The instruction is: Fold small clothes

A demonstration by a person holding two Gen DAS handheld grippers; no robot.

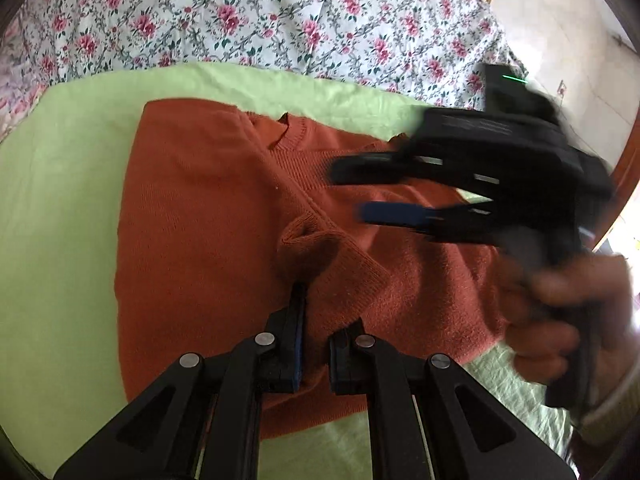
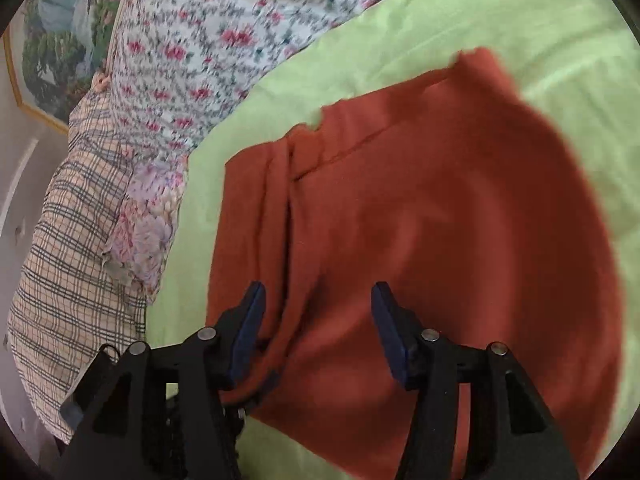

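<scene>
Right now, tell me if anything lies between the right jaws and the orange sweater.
Nothing visible does. The right gripper hangs open right over the orange sweater, only bare knit beneath its jaws. The left gripper is shut on a fold of sweater off to the side, clear of that path.

A bed under a floral cover (image 1: pixel 224 16) carried a green sheet (image 1: pixel 60 200), and a rust sweater (image 1: pixel 192 208) lay flat on that sheet.
</scene>
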